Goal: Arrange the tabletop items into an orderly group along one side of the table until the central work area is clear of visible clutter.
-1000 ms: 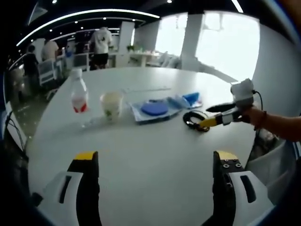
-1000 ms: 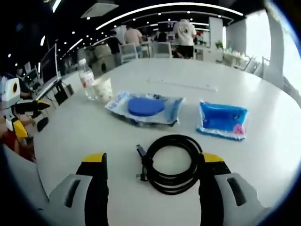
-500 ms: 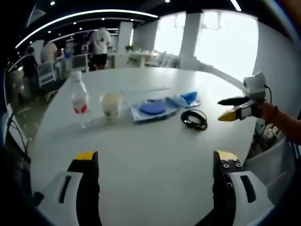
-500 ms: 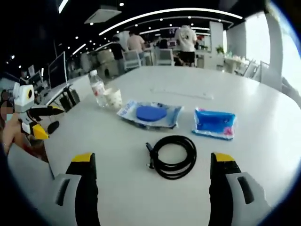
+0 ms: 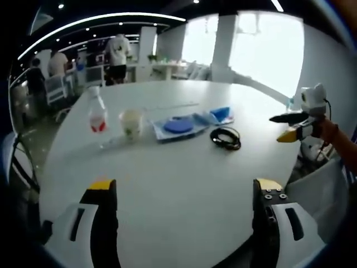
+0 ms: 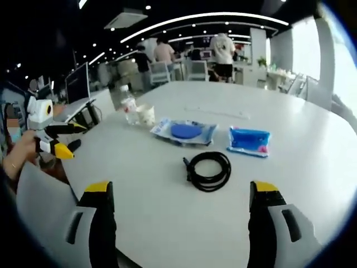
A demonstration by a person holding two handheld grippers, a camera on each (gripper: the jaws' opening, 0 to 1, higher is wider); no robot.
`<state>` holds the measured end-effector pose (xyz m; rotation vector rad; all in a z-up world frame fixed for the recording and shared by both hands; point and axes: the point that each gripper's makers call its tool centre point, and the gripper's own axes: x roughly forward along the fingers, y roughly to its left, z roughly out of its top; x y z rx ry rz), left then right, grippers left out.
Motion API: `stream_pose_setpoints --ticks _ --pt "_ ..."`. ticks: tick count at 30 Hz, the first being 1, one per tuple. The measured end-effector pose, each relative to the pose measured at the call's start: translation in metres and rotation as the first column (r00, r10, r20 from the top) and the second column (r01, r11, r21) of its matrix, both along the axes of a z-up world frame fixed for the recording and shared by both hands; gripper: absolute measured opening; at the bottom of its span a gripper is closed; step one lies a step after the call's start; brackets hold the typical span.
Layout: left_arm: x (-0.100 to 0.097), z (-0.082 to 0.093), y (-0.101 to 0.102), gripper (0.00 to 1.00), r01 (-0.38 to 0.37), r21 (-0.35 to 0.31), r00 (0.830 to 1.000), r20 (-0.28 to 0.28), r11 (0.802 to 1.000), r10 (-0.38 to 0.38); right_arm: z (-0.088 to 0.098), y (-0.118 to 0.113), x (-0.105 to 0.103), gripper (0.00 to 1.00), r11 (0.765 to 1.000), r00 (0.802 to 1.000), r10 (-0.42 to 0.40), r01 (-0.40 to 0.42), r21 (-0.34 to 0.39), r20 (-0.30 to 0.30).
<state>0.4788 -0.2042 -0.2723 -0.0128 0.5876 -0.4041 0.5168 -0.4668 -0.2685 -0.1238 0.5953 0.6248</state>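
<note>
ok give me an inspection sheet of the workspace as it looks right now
Surface: round white table, near part bare.
Job's things: water bottle upright beside paper cup; clear packet with blue disc; blue pouch; all lie in a loose row.
Clutter: nothing seen beyond these.
Grippers: left gripper and right gripper both open, holding nothing, back from the items.
Cables: coiled black cable in front of the row.
Surroundings: open office; people standing and chairs behind the table.

Right hand-held gripper [image 5: 285, 127] — back off the cable [image 5: 225, 137] — empty, wide.
</note>
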Motion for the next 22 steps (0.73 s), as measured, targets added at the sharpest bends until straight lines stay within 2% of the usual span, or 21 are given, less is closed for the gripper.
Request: stream_pose_setpoints --ticks 4,22 --pt "-0.007 -0.005 0.002 0.99 -0.003 0.014 1.000 -0.015 1.000 0.003 -0.003 -0.002 -0.014 0.99 1.000 1.000 0.004 -0.004 0.000 -0.010" --pt "-0.020 -0.006 0.006 0.99 -0.017 0.016 1.000 -0.016 1.000 0.017 -0.016 -0.012 -0.039 0.99 1.000 0.999 -0.017 0.016 -0.012 -0.037"
